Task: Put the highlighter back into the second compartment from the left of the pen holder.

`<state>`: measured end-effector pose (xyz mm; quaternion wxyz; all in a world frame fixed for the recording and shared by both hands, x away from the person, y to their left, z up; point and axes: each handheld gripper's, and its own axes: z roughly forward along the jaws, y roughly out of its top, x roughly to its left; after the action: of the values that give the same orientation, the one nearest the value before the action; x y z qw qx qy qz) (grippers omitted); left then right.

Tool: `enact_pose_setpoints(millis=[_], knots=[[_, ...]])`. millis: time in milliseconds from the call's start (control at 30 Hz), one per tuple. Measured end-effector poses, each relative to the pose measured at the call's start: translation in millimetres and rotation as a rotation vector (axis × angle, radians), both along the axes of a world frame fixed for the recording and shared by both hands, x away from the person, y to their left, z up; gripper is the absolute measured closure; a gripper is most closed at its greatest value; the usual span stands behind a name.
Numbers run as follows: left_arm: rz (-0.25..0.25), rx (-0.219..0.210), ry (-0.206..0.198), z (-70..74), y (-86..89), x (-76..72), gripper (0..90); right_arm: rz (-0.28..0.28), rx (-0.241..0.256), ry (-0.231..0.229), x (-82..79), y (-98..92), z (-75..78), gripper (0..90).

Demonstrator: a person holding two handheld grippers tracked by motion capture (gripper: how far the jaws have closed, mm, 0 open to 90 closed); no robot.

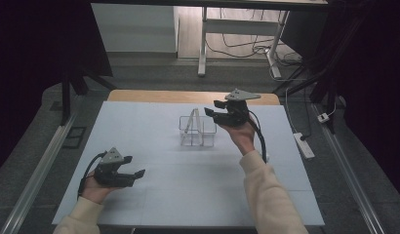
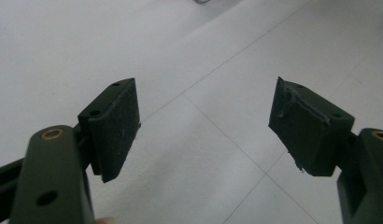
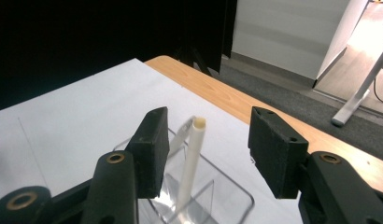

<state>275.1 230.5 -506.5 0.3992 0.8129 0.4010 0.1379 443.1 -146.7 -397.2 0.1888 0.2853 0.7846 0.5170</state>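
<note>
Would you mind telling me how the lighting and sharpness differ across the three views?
High view: dim, dark at both sides, the clear holder faint against the white table. Left gripper view: evenly lit, washed-out table, left gripper pads sharp with slightly soft edges. Right gripper view: right gripper and pen fairly sharp, black backdrop left, bright floor right.

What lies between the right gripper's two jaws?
In the right gripper view, the open right gripper frames a white pen standing in the clear holder, untouched.
</note>
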Motion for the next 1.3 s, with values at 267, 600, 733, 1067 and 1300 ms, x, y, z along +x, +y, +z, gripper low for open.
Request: enact_pose_setpoints(millis=[267, 600, 733, 1067, 1300], knots=[[0.002, 0.001, 0.003, -0.3, -0.1, 0.2, 24.7, -0.011, -0.009, 0.000, -10.6, -21.9, -3.5, 47.7], [0.001, 0.002, 0.004, -0.5, -0.5, 0.2, 24.6, 0.005, -0.050, 0.027, -22.9, -45.2, -13.2, 46.9], [0.000, 0.005, 0.003, -0.4, -1.1, -0.1, 24.6, 0.013, -0.089, 0.031, -29.5, -51.5, -17.1, 46.6], [0.000, 0.008, 0.003, -0.4, -1.6, -0.3, 24.5, 0.030, -0.149, 0.049, -39.7, -67.0, -25.0, 45.3], [0.001, 0.006, 0.001, 0.2, -0.7, -0.6, 24.5, 0.044, -0.209, 0.060, -43.7, -75.3, -28.2, 44.6]])
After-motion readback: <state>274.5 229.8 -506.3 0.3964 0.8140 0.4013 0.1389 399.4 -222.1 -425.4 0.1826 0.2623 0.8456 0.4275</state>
